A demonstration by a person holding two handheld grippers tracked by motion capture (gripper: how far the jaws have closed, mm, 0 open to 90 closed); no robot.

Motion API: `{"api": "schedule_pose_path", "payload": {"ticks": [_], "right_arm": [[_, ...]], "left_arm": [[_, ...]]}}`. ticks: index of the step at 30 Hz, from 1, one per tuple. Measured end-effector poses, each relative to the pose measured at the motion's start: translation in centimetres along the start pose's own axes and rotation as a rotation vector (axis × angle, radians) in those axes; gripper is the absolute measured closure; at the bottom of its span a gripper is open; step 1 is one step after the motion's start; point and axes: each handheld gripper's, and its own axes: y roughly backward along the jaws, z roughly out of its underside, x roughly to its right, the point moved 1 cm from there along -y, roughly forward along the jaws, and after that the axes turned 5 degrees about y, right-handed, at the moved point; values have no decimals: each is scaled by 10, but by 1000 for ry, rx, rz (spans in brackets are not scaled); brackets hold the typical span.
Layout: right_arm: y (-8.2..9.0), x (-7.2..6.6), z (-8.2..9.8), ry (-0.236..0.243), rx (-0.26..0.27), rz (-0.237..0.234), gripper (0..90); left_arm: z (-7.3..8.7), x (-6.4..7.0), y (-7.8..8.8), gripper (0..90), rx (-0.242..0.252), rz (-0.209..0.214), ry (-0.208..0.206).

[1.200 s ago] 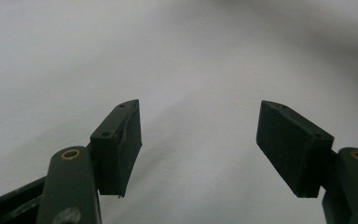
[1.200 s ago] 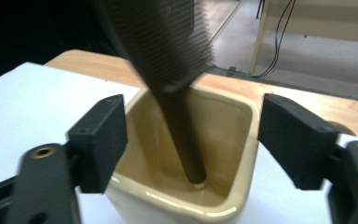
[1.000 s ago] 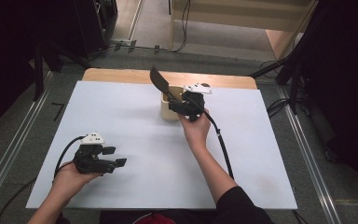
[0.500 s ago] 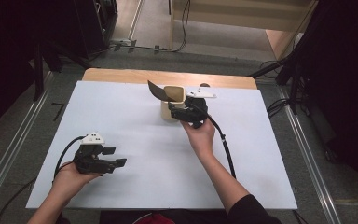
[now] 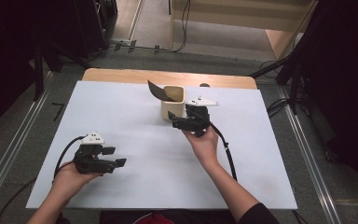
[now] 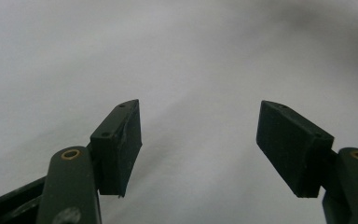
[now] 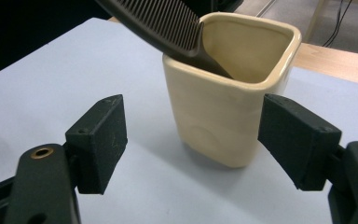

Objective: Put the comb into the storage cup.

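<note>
A cream square cup (image 5: 173, 103) stands at the back middle of the white table (image 5: 261, 163). A black comb (image 5: 157, 89) rests inside it, leaning out over the left rim. My right gripper (image 5: 175, 121) sits just in front of the cup, open and holding nothing. In the right gripper view the cup (image 7: 228, 102) stands upright a little beyond the two spread jaws (image 7: 193, 137), and the comb (image 7: 158, 23) slants up to the left from its mouth. My left gripper (image 5: 114, 156) rests open near the front left, over bare table (image 6: 198, 56).
A strip of wooden tabletop (image 5: 121, 74) shows behind the white sheet. Metal rails (image 5: 9, 154) run along both sides on the floor. Cables (image 5: 226, 149) trail from each gripper toward the front edge.
The right gripper lowered the comb into the cup, let go of it and drew back toward the person. The left gripper stayed put.
</note>
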Motion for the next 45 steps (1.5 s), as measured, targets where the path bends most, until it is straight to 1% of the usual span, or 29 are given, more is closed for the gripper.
{"api": "schedule_pose_path", "payload": {"ticks": [3,4,5,10,13,15,17,19,20,21,22,23,24,26,29,32,34,35,37,39,43,45], "right_arm": [[4,0,4,2,-2,-9,220],[5,-1,5,-5,-2,-10,220],[6,0,6,0,0,-12,220],[12,2,13,-11,16,-27,215],[14,3,18,-2,11,-18,211],[17,4,21,-5,18,-26,211],[19,5,24,-11,28,-35,211],[21,6,27,-23,22,-40,209],[20,6,29,-20,37,-27,207],[21,5,32,-8,56,-5,208],[21,4,34,-1,61,1,207],[23,4,37,15,55,-2,207],[24,3,40,50,39,10,207],[25,0,45,86,24,28,206],[27,-1,52,111,-10,14,201],[30,-3,54,131,-24,7,200],[32,-4,54,171,-21,16,196],[34,-5,55,187,-18,11,193],[36,-6,57,198,-29,-6,193],[38,-5,59,203,-34,-17,194],[44,-2,66,203,-29,-36,194],[47,-1,69,202,-37,-37,194]], "left_arm": [[0,0,0,321,-1,-1,-1],[0,0,0,321,-1,0,-1],[0,0,0,321,-1,1,-1],[0,0,0,321,0,-1,1],[0,0,0,321,0,-2,1],[0,0,0,321,0,-1,2],[0,0,0,321,-1,-2,1],[0,0,0,321,2,-4,2],[0,0,0,321,4,-3,3],[0,0,0,321,3,-3,4],[0,0,0,321,3,-4,3],[0,0,0,321,3,-4,4],[0,0,0,321,3,-4,4],[0,0,0,321,1,-4,2],[0,0,0,321,2,-4,1],[0,0,0,321,2,-6,2],[0,0,0,321,2,-4,3],[0,0,0,321,3,-3,4],[0,0,0,321,4,7,8],[0,-1,1,320,9,29,17],[0,0,0,321,5,31,9],[0,1,-1,320,2,37,5]]}}
